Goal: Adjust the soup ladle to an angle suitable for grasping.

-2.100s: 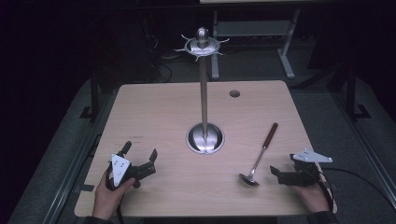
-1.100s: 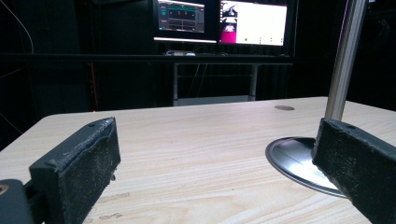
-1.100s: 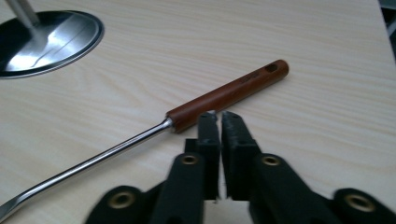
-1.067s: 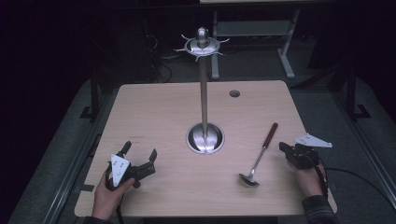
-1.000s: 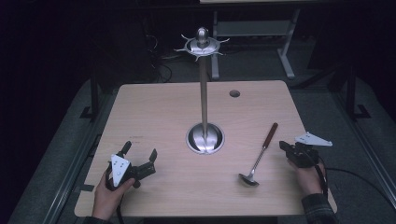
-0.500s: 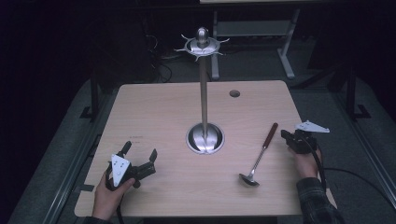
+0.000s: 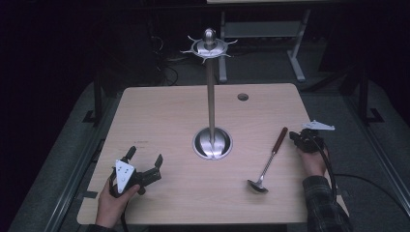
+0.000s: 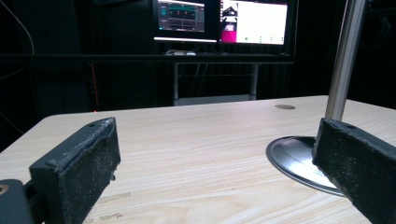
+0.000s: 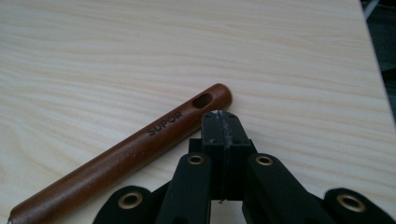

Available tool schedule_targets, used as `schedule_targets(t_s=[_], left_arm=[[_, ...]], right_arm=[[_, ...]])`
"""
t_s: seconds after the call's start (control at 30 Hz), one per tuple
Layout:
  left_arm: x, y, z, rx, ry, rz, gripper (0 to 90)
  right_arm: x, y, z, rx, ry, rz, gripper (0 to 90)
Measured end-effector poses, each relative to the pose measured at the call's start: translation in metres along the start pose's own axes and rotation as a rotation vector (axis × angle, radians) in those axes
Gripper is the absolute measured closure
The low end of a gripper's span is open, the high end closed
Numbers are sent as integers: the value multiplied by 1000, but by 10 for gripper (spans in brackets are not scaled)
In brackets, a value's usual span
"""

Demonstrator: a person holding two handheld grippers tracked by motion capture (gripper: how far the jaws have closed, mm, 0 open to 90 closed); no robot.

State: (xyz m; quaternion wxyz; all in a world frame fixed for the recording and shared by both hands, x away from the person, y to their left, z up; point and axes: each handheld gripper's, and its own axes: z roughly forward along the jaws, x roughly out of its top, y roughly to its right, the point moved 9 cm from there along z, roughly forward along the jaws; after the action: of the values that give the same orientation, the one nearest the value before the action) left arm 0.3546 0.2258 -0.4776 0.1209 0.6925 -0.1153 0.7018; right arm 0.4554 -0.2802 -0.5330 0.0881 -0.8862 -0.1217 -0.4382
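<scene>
A ladle lies on the wooden table [image 7: 164, 111] at the right, its brown wooden handle [image 7: 277, 142] pointing away from me and its steel bowl [image 7: 257, 186] toward me. My right gripper [image 7: 294, 137] is just right of the handle's far end, low over the table. In the right gripper view its jaws [image 9: 219, 117] are shut with nothing between them, the tips almost touching the handle [image 9: 140, 140] near its hanging hole [image 9: 202, 100]. My left gripper [image 7: 145, 156] rests at the front left, open and empty, its pads [image 8: 88, 156] wide apart.
A tall steel stand rises from a round base [image 7: 212, 143] in the table's middle, its pole [image 7: 210, 92] topped by a ring of hooks [image 7: 209, 47]. A cable hole [image 7: 242, 96] sits at the back right. Monitors [image 8: 219, 21] glow beyond the table.
My right gripper has moved away from me along the table's right side and inward, down to the far end of the ladle handle. The left gripper and ladle have not moved.
</scene>
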Motion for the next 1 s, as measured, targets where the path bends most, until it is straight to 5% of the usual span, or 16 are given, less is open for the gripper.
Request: schedule_targets(t_s=[1.0], left_arm=[[0,0,-1,1,-1,5,2]], right_arm=[[1,-48,11,135,-37,-93,898]])
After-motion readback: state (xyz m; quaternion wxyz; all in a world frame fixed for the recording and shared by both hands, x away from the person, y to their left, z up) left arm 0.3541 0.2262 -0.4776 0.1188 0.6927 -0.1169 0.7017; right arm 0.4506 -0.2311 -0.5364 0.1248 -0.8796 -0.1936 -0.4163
